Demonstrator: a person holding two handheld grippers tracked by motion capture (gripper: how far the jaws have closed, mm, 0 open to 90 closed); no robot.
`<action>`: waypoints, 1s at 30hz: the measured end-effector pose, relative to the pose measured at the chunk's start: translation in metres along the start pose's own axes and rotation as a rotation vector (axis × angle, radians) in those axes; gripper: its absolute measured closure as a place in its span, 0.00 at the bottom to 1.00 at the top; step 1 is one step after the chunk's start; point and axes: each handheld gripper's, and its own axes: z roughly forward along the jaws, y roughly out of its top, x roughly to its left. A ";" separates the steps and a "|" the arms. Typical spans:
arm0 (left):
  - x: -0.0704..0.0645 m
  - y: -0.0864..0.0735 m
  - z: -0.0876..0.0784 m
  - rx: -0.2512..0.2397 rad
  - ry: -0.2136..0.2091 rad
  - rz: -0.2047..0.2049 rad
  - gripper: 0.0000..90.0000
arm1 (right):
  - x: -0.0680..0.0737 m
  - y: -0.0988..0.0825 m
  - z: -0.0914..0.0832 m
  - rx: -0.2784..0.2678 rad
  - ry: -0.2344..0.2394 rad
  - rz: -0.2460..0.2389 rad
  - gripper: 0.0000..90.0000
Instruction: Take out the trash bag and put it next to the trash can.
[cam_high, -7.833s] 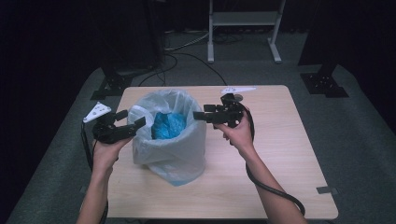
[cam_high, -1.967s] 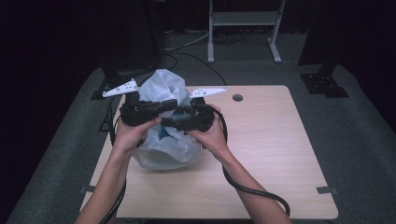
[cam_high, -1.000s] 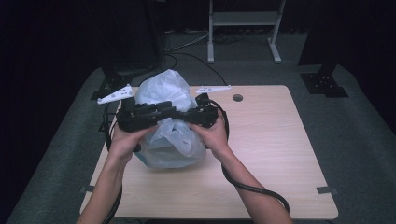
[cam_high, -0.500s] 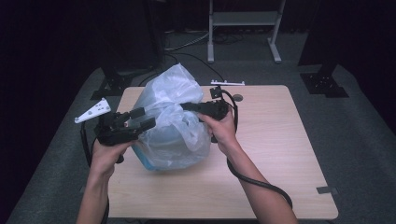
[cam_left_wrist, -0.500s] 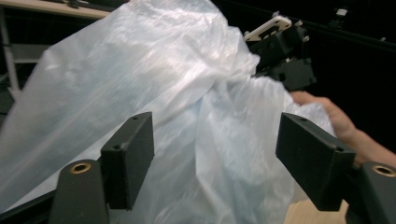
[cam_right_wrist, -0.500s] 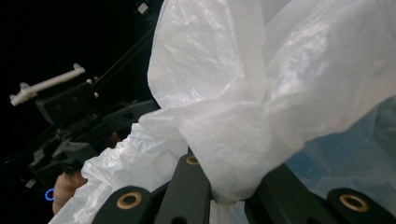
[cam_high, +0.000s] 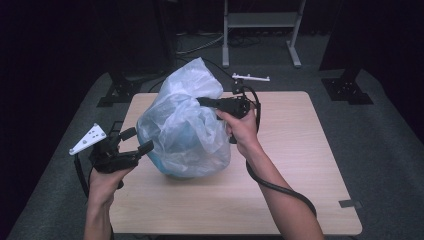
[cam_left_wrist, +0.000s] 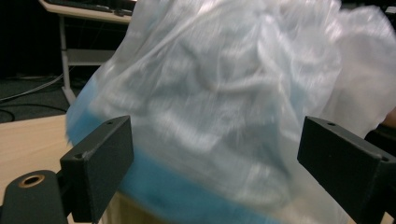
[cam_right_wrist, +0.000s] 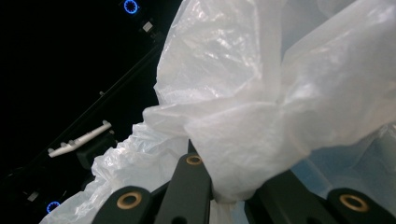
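A translucent plastic bag (cam_high: 185, 130) with something blue (cam_high: 160, 162) at its bottom stands on the wooden table (cam_high: 300, 150), its mouth gathered. My right gripper (cam_high: 205, 102) is shut on the bunched neck, and in the right gripper view its jaws pinch the white plastic (cam_right_wrist: 261, 93) at the gripper (cam_right_wrist: 219, 186). My left gripper (cam_high: 137, 140) hovers low at the bag's left side. Its jaws have just been opening and now stand wide. In the left gripper view the bag (cam_left_wrist: 224, 93) lies ahead of the gripper (cam_left_wrist: 219, 163), and neither pad presses it.
A metal stand (cam_high: 260, 20) rises behind the table. Black stand bases sit on the floor at back left (cam_high: 117, 92) and back right (cam_high: 347, 90). The right gripper's cable (cam_high: 280, 187) trails along the forearm. A strip of tape (cam_high: 348, 203) marks the near right corner.
The left gripper has let go of the bag's top, opened, and dropped away to the left. The right gripper has kept its hold and lifted the neck slightly.
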 end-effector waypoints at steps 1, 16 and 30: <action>0.001 -0.002 -0.001 -0.002 0.009 0.001 0.10 | 0.001 0.002 -0.001 -0.004 -0.001 -0.011 0.99; 0.001 -0.009 -0.009 -0.009 0.040 0.016 0.03 | 0.026 0.031 -0.039 -0.093 -0.007 -0.044 0.99; -0.001 -0.013 -0.004 0.007 0.028 0.028 0.02 | 0.024 0.037 -0.090 -0.161 -0.074 -0.053 0.99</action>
